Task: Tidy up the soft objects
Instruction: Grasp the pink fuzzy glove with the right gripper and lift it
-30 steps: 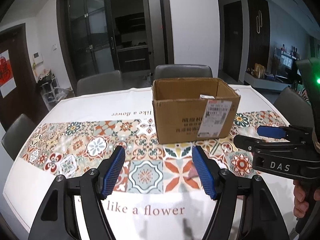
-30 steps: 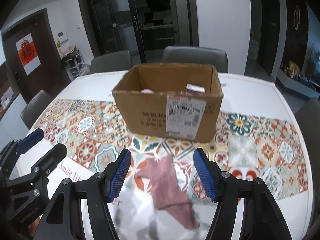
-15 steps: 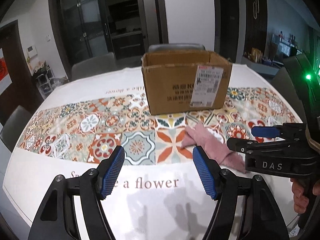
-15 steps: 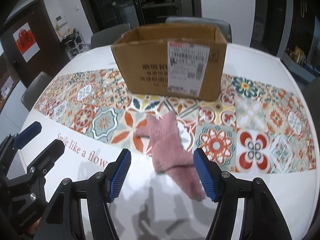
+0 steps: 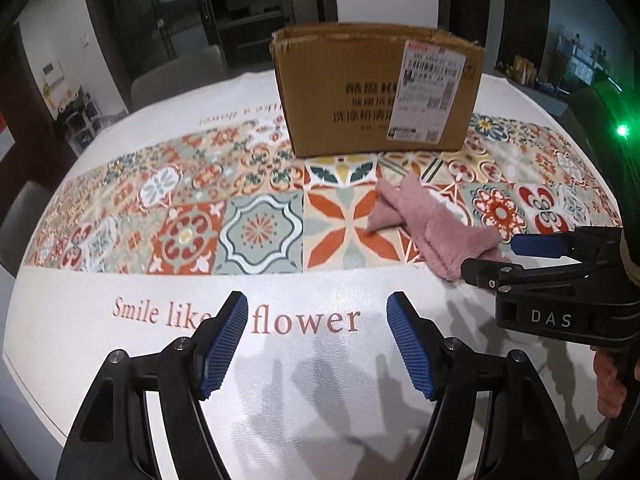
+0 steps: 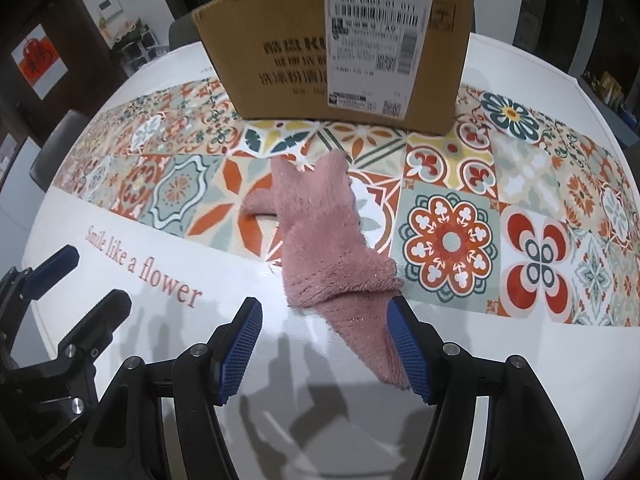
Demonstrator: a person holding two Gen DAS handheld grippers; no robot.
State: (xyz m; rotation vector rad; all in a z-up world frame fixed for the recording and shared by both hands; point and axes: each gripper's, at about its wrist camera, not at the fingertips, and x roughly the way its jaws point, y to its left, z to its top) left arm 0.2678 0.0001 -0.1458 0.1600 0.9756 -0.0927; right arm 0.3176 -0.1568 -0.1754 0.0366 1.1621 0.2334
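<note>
A pink fuzzy sock lies flat on the patterned tablecloth, just in front of the cardboard box, its toe end pointing away from the box onto the white border. The box stands upright on the cloth, its shipping label facing the cameras; from this angle you can't see inside it.

The right gripper hangs over the sock's end farthest from the box, jaws spread wide. The right-hand blue pad overlaps the edge of the sock in the right wrist view, though whether it actually touches is hard to say. Nothing is gripped.

The left gripper sits out over the bare white border, farther from the box than the printed words "Smile like a flower", jaws likewise standing apart and empty. The sock lies off to its right, between it and the box.
</note>
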